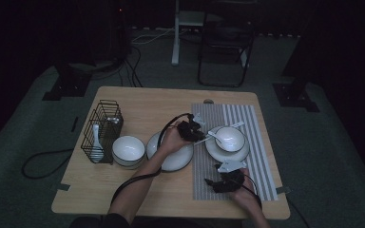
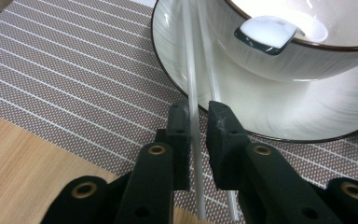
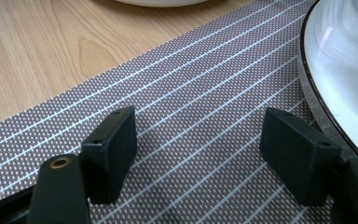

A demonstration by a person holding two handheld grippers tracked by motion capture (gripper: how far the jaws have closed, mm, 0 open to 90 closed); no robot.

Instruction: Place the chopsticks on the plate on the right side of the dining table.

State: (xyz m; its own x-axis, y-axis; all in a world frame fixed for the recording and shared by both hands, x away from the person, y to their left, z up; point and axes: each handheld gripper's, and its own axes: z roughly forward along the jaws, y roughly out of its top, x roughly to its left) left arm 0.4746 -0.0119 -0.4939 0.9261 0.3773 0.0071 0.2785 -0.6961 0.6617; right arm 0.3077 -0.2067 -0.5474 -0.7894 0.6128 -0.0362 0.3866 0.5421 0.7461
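Between black left tongs point(image 2: 199, 123), two slim white chopsticks point(image 2: 190, 70) over woven striped placemat point(image 2: 74, 79)

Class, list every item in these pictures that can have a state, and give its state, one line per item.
White chopsticks: lying across the plate rim, between the left jaws.
Left hand-held gripper: slightly open, pads not pressing.
Right hand-held gripper: open, nothing between the jaws.
White bowl on the white plate: upright, white spoon resting inside.
White bowl beside the rack: upright.
Black wire rack: upright, holding a spoon.
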